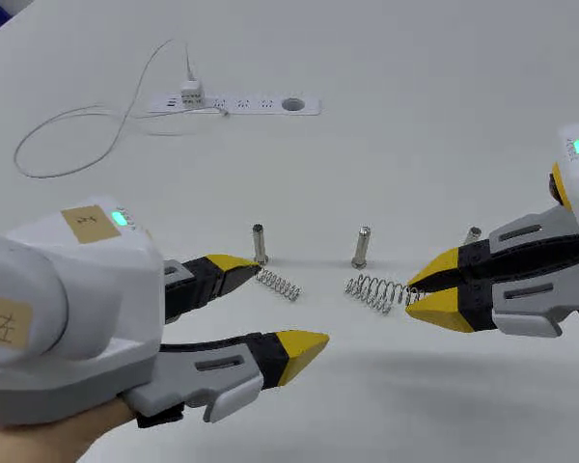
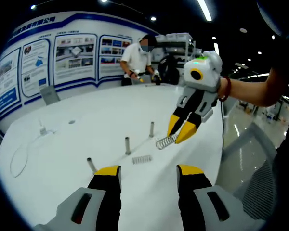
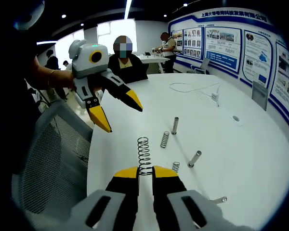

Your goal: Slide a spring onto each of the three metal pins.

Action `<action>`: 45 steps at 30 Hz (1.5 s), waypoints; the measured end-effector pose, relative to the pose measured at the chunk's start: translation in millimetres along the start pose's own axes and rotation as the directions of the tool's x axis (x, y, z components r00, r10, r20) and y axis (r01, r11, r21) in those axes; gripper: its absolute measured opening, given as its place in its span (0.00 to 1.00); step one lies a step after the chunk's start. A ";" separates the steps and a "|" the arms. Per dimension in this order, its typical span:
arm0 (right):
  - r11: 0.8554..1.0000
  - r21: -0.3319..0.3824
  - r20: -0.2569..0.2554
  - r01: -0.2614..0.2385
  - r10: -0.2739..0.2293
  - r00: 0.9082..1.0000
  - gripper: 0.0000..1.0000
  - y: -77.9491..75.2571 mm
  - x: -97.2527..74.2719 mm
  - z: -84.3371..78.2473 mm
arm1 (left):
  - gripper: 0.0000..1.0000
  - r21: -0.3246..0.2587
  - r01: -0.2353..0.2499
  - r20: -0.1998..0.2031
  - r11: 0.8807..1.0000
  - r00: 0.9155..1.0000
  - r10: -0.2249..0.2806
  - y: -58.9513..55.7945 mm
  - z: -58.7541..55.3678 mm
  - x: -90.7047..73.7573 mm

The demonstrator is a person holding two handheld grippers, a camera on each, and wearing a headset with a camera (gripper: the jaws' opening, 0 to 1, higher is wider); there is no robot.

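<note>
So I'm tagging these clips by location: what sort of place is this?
Probably a showroom or demo hall rather than a factory floor: a wall of display boards trimmed in blue, a large white table, and a person standing in the background.

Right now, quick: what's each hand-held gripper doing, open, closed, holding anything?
Left hand-held gripper: open, holding nothing.
Right hand-held gripper: shut on a spring.
</note>
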State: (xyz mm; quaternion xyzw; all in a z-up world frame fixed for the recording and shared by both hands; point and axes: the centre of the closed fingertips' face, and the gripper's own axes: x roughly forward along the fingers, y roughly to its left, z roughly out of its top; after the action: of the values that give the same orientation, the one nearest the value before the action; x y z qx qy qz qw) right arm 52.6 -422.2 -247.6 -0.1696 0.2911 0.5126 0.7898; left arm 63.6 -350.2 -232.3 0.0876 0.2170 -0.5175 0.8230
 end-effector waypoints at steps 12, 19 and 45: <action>0.995 -0.066 -0.049 -0.078 0.075 0.996 0.11 17.0 3.6 -1.5 | 0.42 0.053 0.089 -0.020 0.995 0.996 -0.088 -18.6 4.2 11.6; 0.988 -0.100 -0.057 -0.120 0.115 0.992 0.11 25.9 4.9 1.8 | 0.32 0.079 0.150 -0.032 0.986 0.989 -0.148 -31.7 5.9 18.2; 0.973 -0.160 -0.081 -0.168 0.157 0.984 0.11 30.1 4.3 7.7 | 0.12 0.139 0.189 -0.051 0.972 0.982 -0.184 -41.9 0.5 24.7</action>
State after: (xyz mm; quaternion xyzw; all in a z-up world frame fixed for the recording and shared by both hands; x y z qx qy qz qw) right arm 28.7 -402.2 -243.5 -0.2276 0.2868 0.5921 0.7179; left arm 35.6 -389.3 -239.5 0.1355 0.2022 -0.6050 0.7581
